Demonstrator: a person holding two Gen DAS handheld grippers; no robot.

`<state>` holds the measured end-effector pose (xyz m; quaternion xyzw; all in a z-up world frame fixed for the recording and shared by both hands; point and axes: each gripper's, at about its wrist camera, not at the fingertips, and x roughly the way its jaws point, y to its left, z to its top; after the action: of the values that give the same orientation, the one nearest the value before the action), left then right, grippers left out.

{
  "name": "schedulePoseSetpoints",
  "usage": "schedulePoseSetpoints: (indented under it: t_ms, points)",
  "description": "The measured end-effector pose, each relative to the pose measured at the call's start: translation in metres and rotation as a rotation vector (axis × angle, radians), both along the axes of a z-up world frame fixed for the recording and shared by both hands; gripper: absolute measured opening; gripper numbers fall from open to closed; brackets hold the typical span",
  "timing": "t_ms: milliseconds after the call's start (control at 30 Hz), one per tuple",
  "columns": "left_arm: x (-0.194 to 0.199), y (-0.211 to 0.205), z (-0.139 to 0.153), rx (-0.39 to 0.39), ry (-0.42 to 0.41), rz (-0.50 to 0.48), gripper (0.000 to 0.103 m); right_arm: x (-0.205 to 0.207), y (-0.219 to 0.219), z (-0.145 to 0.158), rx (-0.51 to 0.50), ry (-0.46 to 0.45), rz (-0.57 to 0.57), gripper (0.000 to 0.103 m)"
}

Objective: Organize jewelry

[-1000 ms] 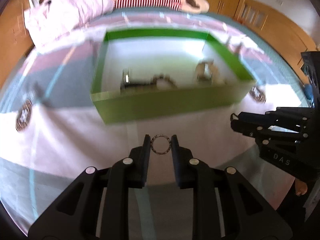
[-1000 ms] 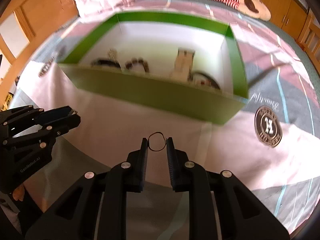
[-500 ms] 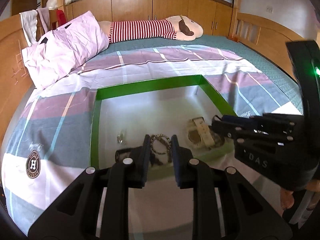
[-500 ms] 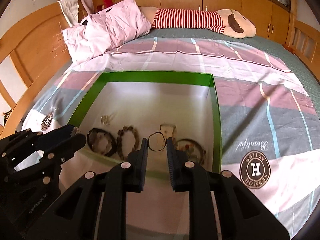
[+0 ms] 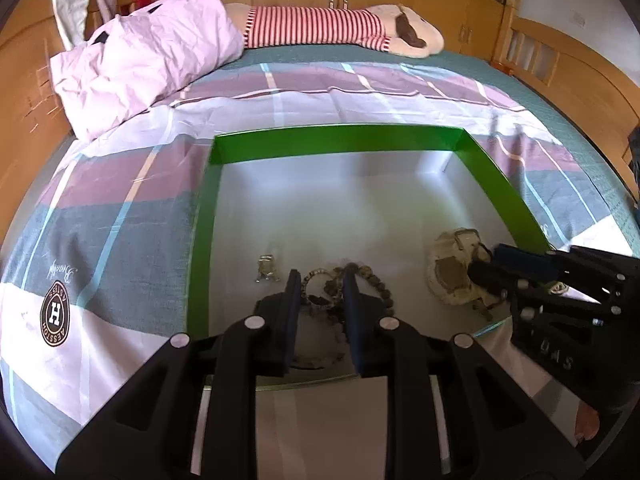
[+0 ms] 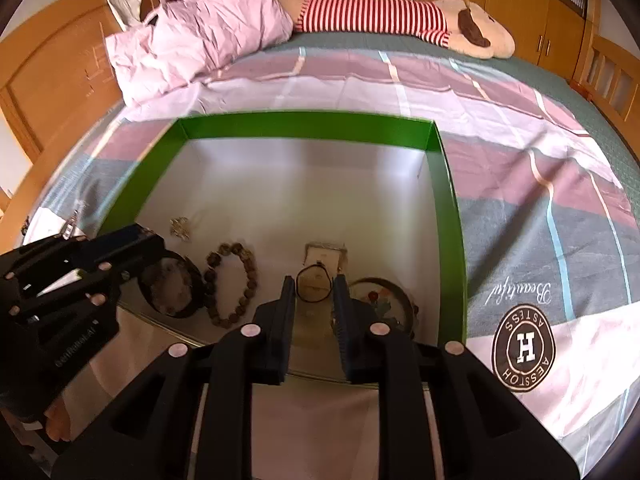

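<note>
A green-walled box (image 5: 332, 142) with a white floor lies on the bed; it also shows in the right wrist view (image 6: 304, 124). My left gripper (image 5: 319, 280) is shut on a small beaded ring (image 5: 314, 276) and holds it over the box's near part, above a brown bead bracelet (image 5: 374, 280). My right gripper (image 6: 314, 282) is shut on a thin black ring (image 6: 315, 285) over a beige watch (image 6: 324, 256). The box also holds a dark bracelet (image 6: 172, 288), a brown bead bracelet (image 6: 234, 280), a small silver piece (image 6: 180, 227) and a bangle (image 6: 380, 298).
The box sits on a plaid bedsheet (image 5: 120, 208) with round logo prints (image 6: 524, 346). A pink pillow (image 5: 148, 60) and a striped plush toy (image 5: 340, 26) lie at the far end. Wooden bed rails (image 5: 560, 60) and cupboards surround the bed.
Both grippers have risen and moved forward from in front of the box's near wall to over the box's inside, each still holding its ring.
</note>
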<state>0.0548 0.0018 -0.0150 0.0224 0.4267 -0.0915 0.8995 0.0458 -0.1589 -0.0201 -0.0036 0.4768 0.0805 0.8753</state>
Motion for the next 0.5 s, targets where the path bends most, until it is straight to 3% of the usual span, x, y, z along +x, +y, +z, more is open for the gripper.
schedulePoseSetpoints:
  t_ms: [33,67,267,433,500]
  points:
    - [-0.001,0.0,0.001,-0.001,-0.005,0.006,0.034,-0.001,-0.002,0.001,0.011,-0.002,-0.01,0.052]
    - [-0.003,0.001,0.003,-0.002,-0.014,0.012,0.05,-0.003,-0.005,0.004,0.034,-0.012,-0.022,0.056]
    - [-0.014,0.007,0.018,-0.039,-0.064,0.022,0.083,-0.017,-0.022,0.025,0.09,-0.088,-0.097,0.083]
    - [-0.021,0.008,0.022,-0.017,-0.087,0.051,0.091,-0.026,-0.029,0.034,0.07,-0.123,-0.149,0.1]
    - [-0.02,0.009,0.022,-0.019,-0.075,0.055,0.095,-0.027,-0.031,0.033,0.046,-0.122,-0.159,0.101]
